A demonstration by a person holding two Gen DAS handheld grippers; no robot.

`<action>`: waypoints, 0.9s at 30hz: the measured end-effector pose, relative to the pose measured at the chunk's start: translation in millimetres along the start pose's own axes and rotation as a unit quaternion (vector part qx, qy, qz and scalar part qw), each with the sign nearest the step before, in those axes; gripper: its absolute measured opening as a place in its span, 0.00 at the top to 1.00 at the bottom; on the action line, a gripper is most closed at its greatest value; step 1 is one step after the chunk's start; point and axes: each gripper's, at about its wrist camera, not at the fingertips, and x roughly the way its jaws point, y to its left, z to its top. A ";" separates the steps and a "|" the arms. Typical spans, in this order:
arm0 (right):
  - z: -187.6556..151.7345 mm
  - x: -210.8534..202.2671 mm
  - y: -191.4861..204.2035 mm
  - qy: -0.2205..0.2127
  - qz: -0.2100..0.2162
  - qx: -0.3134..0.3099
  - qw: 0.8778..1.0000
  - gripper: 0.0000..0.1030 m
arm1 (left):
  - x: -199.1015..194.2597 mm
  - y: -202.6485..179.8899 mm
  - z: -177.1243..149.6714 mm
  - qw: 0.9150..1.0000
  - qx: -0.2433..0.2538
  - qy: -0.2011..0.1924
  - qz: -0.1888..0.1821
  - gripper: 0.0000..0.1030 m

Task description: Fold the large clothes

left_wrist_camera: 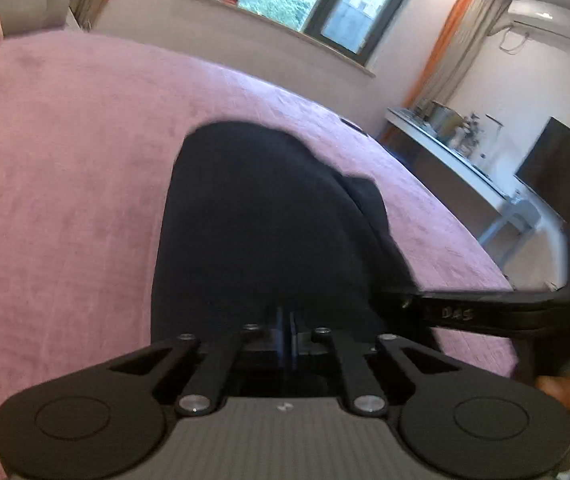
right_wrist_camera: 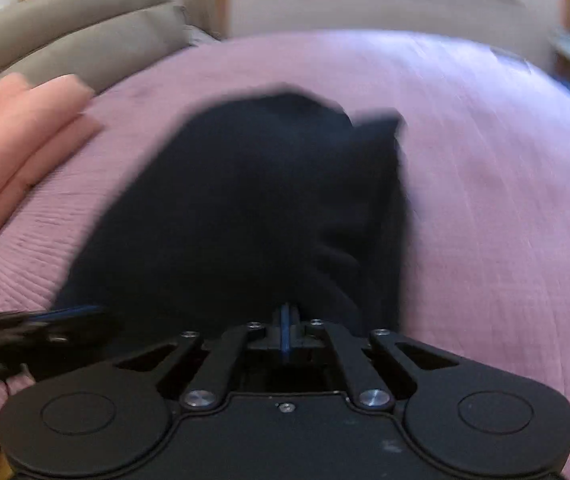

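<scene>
While the dark garment lies bunched on the pink bed cover, both claws pinch its near edge: the left claw and the right claw each have their jaws closed on the cloth. If one lifts faster than the other, the fold could skew, or the thin edge could slip free. Blur smears the right view, so the lump at the far corner is probably a sleeve. Folded peach cloth sits cut off at the left.
</scene>
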 end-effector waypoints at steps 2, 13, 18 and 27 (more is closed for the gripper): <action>-13.7 -15.0 -15.1 0.002 -0.004 0.033 0.999 1.00 | -13.3 -0.2 -11.4 1.000 -0.001 0.019 -0.012 0.97; -22.5 -29.4 45.1 0.003 -0.012 -0.012 1.000 0.90 | -41.3 -30.8 -17.9 0.999 -0.001 -0.031 0.044 0.91; -33.6 -35.4 22.0 0.052 -0.027 0.050 0.997 0.92 | -36.4 -41.0 -25.9 0.996 -0.017 0.011 0.091 0.92; -7.6 -172.6 1.6 -0.058 -0.066 -0.007 0.996 0.68 | -77.6 -145.3 -24.5 0.974 0.047 -0.119 0.187 0.42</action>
